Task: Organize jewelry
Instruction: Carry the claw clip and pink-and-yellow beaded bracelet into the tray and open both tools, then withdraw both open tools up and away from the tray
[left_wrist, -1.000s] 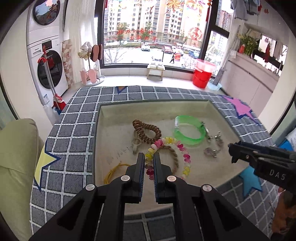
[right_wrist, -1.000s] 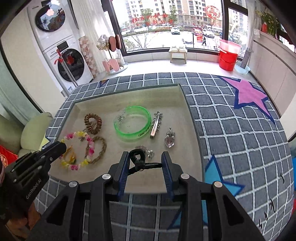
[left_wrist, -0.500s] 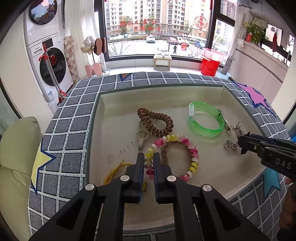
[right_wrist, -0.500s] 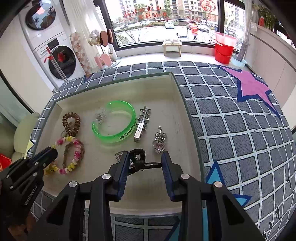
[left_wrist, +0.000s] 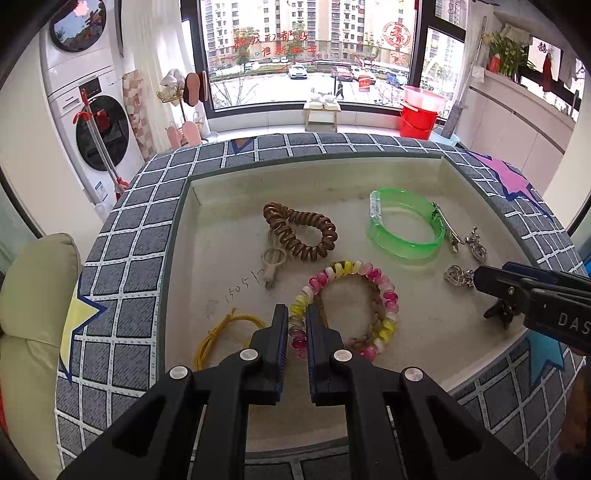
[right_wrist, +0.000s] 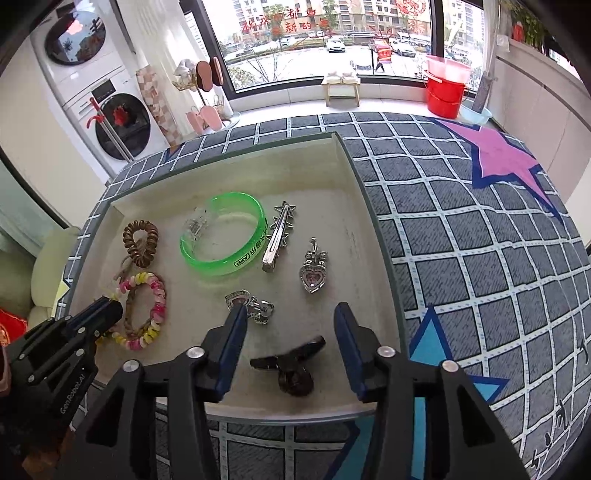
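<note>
A shallow beige tray holds the jewelry. My left gripper is shut on the left arc of a pink-and-yellow coil bracelet, which lies on the tray around a brown braided band. My right gripper hangs over the tray's near right corner with its jaws opening. A black clip lies loose on the tray floor between them, touching neither pad.
Also in the tray are a green bangle, a brown spiral hair tie, a silver hair clip, a heart pendant, a small silver piece and a yellow cord. Checked cloth surrounds the tray.
The right jaws have spread and the black clip they held now lies on the tray. Both grippers have come lower over the tray. The left stays shut on the coil bracelet.
</note>
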